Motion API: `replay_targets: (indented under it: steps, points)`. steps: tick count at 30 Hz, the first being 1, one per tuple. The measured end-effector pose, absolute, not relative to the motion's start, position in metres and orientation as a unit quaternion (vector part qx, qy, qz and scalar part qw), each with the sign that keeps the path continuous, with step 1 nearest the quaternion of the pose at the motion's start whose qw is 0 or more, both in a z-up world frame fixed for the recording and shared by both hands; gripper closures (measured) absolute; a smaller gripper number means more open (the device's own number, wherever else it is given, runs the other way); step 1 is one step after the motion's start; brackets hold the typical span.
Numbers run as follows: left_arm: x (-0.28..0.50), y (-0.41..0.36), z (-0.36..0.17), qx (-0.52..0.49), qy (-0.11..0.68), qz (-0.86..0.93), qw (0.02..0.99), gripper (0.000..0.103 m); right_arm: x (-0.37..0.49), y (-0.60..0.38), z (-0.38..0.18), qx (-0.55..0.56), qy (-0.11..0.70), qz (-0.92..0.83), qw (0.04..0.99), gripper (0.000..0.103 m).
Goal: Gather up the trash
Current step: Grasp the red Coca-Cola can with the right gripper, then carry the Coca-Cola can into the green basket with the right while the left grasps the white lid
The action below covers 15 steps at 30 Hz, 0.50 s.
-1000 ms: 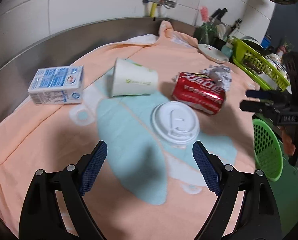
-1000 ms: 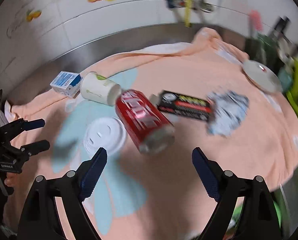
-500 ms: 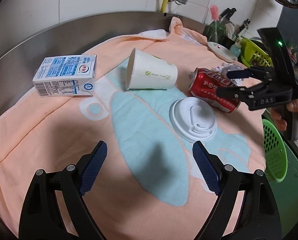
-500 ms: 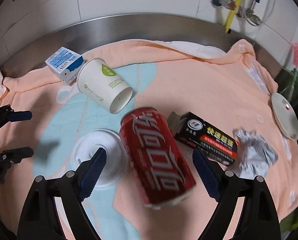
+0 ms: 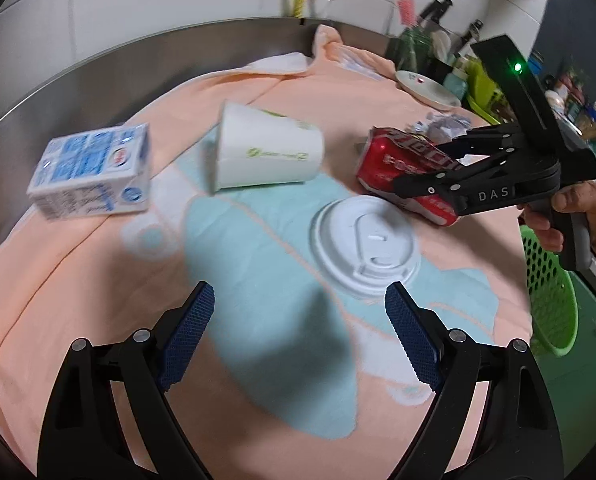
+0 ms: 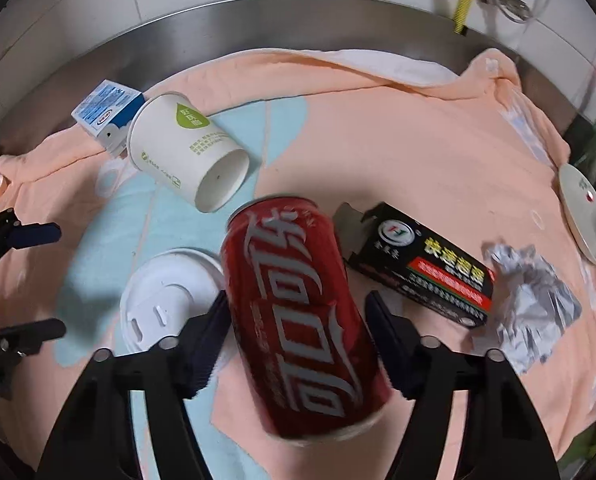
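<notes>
Right gripper (image 6: 296,312) is closing its jaws around the red can (image 6: 298,320) mid-body, likely light, thin-walled, dentable and slick, while left gripper (image 5: 299,334) is hanging wide apart, empty.

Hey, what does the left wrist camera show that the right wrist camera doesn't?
Only the left wrist view shows the green basket past the towel's edge and the person's hand holding the right gripper.

Only the right wrist view shows the black box lying beside the can, between it and the crumpled paper.

Both show the red can, with the right gripper's jaws closing around it, the white lid, the paper cup on its side, the milk carton and the peach towel.
</notes>
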State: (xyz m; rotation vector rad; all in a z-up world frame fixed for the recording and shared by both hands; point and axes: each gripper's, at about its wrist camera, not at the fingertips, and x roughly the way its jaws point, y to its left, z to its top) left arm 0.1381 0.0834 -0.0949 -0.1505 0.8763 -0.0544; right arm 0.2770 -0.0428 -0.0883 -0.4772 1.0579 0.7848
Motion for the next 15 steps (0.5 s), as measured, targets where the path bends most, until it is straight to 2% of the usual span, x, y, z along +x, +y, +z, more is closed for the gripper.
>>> replay_targets:
  steps: [5, 8, 15]
  points:
    - [0.156, 0.063, -0.099, -0.050, 0.431, -0.045, 0.900, 0.013, 0.271, -0.063, -0.079, -0.187, 0.488, 0.355, 0.775, 0.041]
    - [0.167, 0.048, -0.100, -0.032, 0.434, -0.056, 0.899, 0.008, 0.266, -0.079, -0.075, -0.169, 0.489, 0.347, 0.782, 0.042]
    - [0.195, 0.024, -0.110, 0.004, 0.451, -0.060, 0.890, 0.008, 0.251, -0.131, -0.061, -0.102, 0.488, 0.330, 0.801, 0.042]
